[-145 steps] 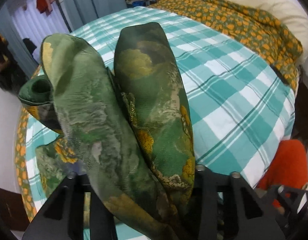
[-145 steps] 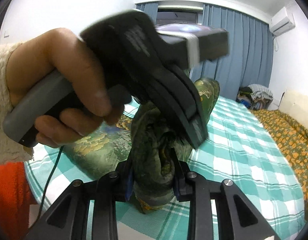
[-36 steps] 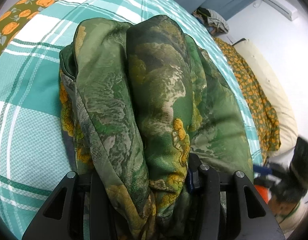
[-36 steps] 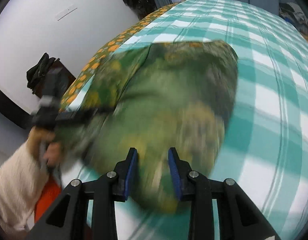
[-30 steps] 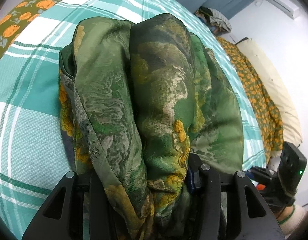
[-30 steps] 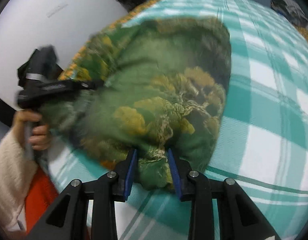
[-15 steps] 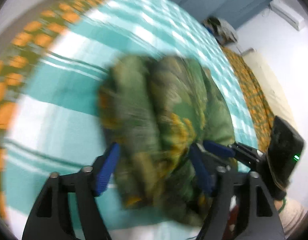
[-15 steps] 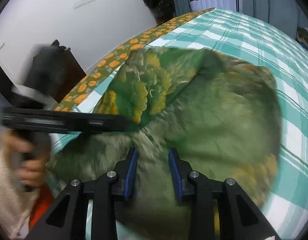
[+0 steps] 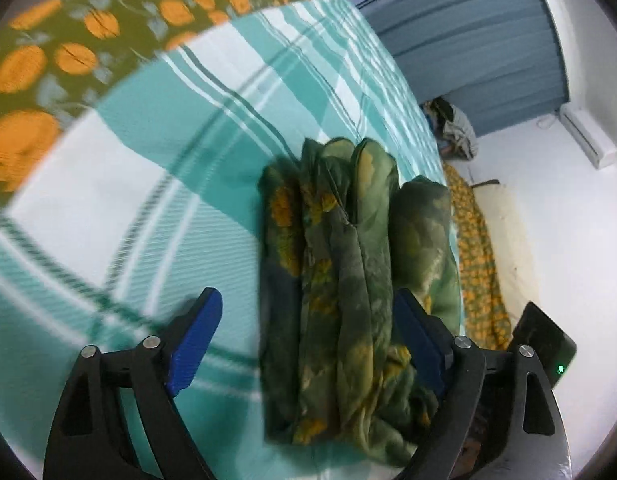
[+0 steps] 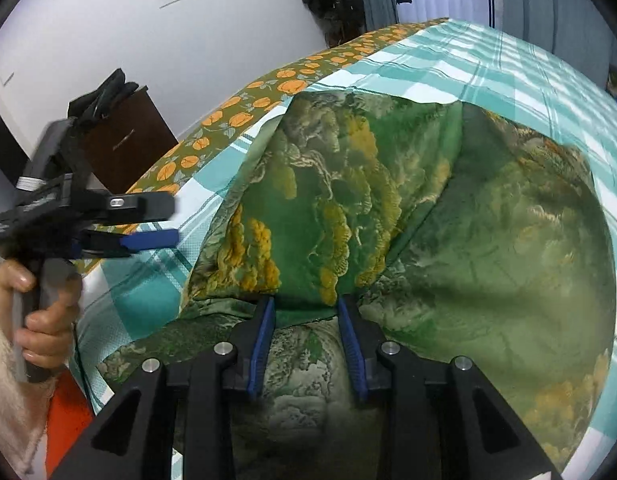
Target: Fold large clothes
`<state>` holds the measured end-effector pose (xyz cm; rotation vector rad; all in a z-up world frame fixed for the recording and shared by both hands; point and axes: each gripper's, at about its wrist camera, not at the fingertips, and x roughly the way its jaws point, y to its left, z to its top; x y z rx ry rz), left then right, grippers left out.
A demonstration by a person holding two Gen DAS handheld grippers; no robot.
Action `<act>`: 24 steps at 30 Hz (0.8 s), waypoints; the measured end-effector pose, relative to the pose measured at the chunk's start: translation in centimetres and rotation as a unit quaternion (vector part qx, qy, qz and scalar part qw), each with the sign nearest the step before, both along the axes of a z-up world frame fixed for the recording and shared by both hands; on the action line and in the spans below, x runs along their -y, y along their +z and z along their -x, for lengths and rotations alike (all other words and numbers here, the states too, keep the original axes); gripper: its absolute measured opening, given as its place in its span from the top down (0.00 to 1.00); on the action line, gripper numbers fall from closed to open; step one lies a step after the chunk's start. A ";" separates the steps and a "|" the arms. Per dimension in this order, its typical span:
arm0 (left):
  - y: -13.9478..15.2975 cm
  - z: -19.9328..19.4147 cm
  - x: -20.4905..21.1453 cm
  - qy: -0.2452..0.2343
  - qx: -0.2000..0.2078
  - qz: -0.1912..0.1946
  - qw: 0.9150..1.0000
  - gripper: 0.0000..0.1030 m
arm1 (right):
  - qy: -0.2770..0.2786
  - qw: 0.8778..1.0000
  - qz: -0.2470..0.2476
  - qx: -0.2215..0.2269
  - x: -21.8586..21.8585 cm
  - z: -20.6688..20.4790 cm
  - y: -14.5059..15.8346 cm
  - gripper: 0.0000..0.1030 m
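A green garment with yellow and grey print lies folded in thick layers on the teal checked bedspread. My left gripper is open, its blue pads wide apart on either side of the garment's near edge, holding nothing. In the right wrist view the same garment spreads across the bed, and my right gripper stands just over its near fold with the jaws a little apart. Cloth sits between the blue pads; no firm pinch shows. The left gripper also shows at the left of the right wrist view, held clear of the garment.
An orange-flowered green sheet borders the bed edge. A dark wooden cabinet stands by the white wall. Blue curtains and a pile of clothes are at the far end. A flowered quilt lies along the wall.
My left gripper has opened, let go of the garment and drawn back to the left. The garment now lies on the bed. My right gripper has come over its near fold.
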<state>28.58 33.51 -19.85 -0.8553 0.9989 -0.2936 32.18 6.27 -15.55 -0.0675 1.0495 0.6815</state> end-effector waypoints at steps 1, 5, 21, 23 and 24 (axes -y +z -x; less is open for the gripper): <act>-0.4 -0.7 0.6 -0.013 0.001 0.011 1.000 0.14 | -0.001 1.000 -0.001 0.000 0.1 0.0 0.0 0.67; -1.4 -2.2 2.1 -0.046 0.012 0.072 0.996 0.09 | -0.003 1.000 0.007 0.012 -0.1 0.3 -0.2 0.68; 0.8 -8.2 10.5 -0.138 -0.049 -0.123 0.982 0.05 | -0.019 0.999 0.029 0.037 -0.8 1.3 -0.4 0.69; 0.5 -9.0 11.0 -0.136 -0.067 -0.136 0.979 0.07 | -0.019 0.998 0.033 0.042 -0.9 1.6 -0.2 0.69; 0.6 -8.9 11.0 -0.137 -0.069 -0.138 0.979 0.07 | -0.018 0.998 0.036 0.043 -0.9 1.7 0.0 0.69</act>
